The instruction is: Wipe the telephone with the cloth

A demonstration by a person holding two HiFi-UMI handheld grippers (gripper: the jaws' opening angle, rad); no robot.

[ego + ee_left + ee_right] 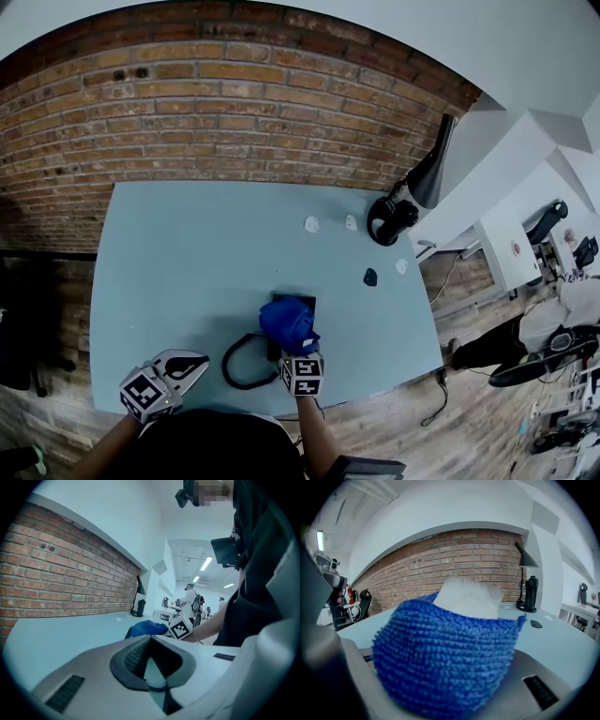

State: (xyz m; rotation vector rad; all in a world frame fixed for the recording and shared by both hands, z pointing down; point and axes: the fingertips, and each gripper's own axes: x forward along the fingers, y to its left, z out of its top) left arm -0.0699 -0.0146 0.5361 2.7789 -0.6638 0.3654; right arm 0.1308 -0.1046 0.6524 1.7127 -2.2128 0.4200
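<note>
So closest to the person, the left hand-held gripper (192, 364) hangs at the near edge of the table (187, 234), jaw tips together with nothing between them, basically parked and doing no work. A bit to its right, the right hand-held gripper (302, 364) is clamped on a bunched-up blue cloth (286, 322), and its own view is nearly all blue microfibre with a pale patch poking up behind it (can't tell what that is). A loop of black cord (234, 367) curls on the table between the two grippers. Just past the right gripper's tips and under the cloth is the telephone (302, 300); only a dark edge of it shows, so I can't say how much has been wiped. My read is that the wiping step is underway. To do it well I'd keep the squeeze firm so the wad doesn't slip out, press lightly, and drag it in short overlapping passes across the whole top instead of scrubbing one spot. The phone looks light enough to skate around, so bringing the idle left gripper over to pin a corner or the cord seems smart. Further beyond the right gripper are a few small white scraps (311, 223) and a small dark bit (370, 277), well clear of the phone, then a black lamp (429, 173) off to the far right and the brick wall (234, 112) at the back.
</note>
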